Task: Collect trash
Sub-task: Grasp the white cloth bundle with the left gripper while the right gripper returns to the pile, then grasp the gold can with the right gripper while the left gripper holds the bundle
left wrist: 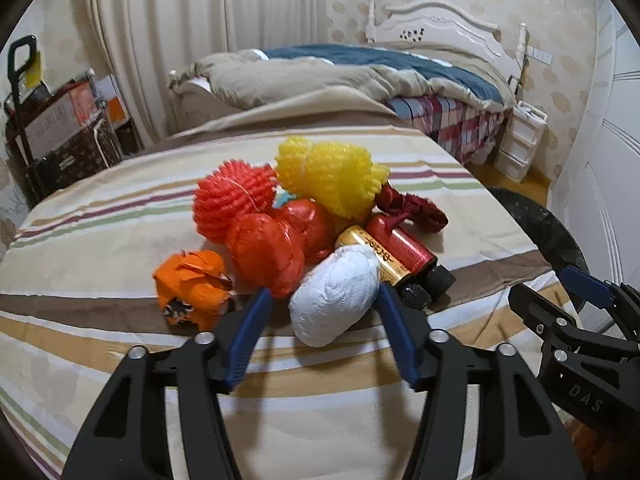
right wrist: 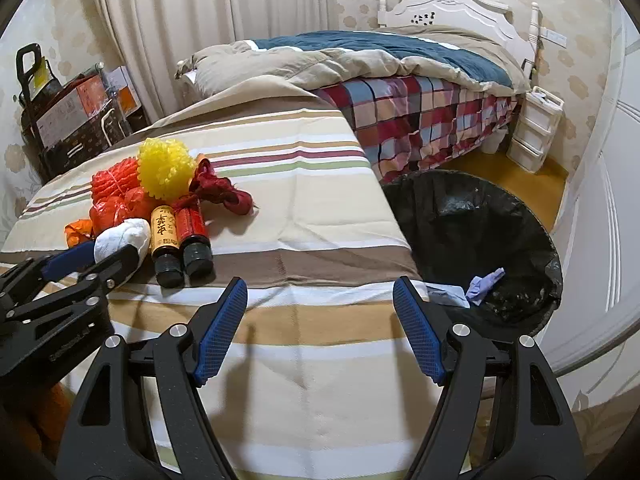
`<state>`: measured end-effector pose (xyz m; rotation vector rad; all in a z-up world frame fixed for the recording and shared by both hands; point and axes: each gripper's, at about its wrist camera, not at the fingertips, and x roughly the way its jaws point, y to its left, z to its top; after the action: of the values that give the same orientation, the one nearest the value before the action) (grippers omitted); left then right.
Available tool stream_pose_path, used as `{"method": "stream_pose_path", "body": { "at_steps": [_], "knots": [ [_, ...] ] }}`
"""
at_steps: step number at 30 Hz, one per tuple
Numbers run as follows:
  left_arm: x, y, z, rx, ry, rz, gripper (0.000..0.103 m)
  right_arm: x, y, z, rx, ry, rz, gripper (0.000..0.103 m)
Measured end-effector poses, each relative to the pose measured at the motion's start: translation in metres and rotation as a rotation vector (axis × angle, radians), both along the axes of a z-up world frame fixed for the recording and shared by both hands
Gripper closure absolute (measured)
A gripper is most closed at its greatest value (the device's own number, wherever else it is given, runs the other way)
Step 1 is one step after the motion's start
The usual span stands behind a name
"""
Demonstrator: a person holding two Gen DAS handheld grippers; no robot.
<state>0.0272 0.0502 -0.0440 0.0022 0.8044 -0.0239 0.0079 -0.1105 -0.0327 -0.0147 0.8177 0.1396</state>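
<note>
Two tissue scraps [right wrist: 472, 290] inside black-lined bin [right wrist: 552, 264]; bottles [right wrist: 176, 236] on bedspread.

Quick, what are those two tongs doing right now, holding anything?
Left tongs: open, fingers either side of the white paper wad, not closed on it.
Right tongs: open, holding nothing, above the striped sheet.

A striped beige, brown and white sheet [right wrist: 312, 216] covers the near surface. Behind it stands a bed with a white carved headboard [right wrist: 452, 4], a rumpled tan and blue quilt [right wrist: 360, 56] and a checked red-and-blue coverlet [right wrist: 420, 120]. White pleated curtains [right wrist: 192, 20] hang at the back wall, a small white plastic drawer unit [right wrist: 536, 132] stands beside the bed, and cardboard boxes [left wrist: 60, 116] sit stacked at the left.
</note>
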Motion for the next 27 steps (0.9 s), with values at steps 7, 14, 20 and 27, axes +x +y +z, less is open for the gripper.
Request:
{"method": "stream_pose_path", "body": {
  "at_steps": [7,14,20,27],
  "knots": [
    [-0.003,0.002,-0.002,-0.038,0.013,-0.033,0.064,0.0,0.004,-0.001,-0.001,0.008,0.009,0.029],
    [-0.023,0.009,0.005,-0.048,-0.012,-0.026,0.064,-0.001,0.01,0.0,-0.002,0.0,0.024,0.029],
    [-0.037,0.026,0.016,-0.057,-0.032,0.006,0.064,-0.003,0.027,0.002,-0.005,-0.01,0.066,0.03],
    [-0.05,0.05,0.03,-0.025,-0.09,0.063,0.064,-0.001,0.05,0.006,-0.003,-0.023,0.117,0.033]
  ]
}}
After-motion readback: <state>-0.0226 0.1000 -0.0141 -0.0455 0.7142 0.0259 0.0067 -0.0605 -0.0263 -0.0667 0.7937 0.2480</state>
